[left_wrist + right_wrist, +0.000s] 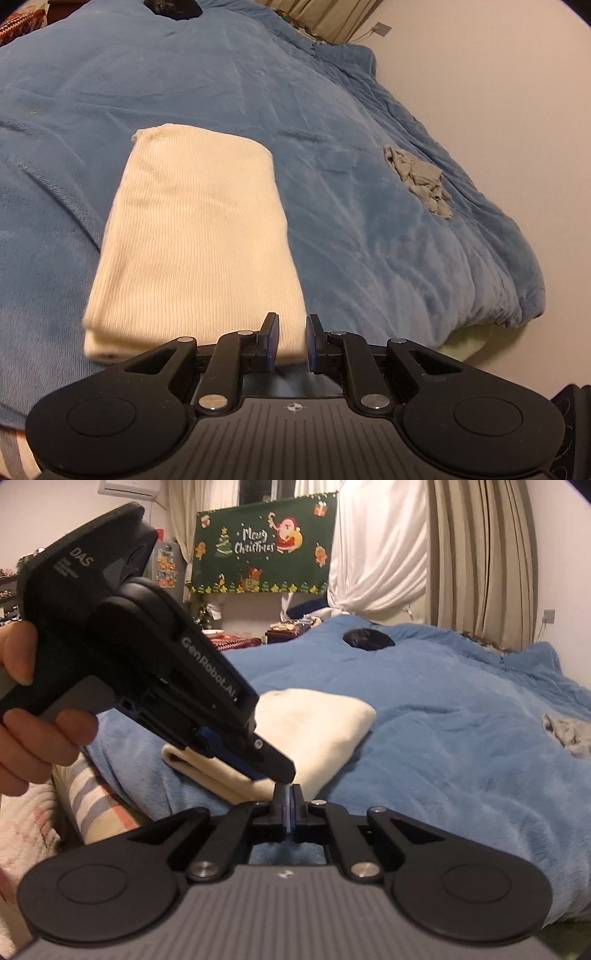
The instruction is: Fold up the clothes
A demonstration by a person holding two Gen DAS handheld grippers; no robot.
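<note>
Hovering over the bed: my left gripper (291, 341) has its jaws a narrow gap apart, nothing between them, above the near end of the folded cream garment (195, 236). My right gripper (287, 805) has its jaws pressed together, empty. The garment lies flat on the blue blanket (369, 221), running toward 12 o'clock in the left view. A crumpled grey cloth (421, 181) sits at 3 o'clock, well apart from it. A dark lump (368, 638) lies far off at 12.
</note>
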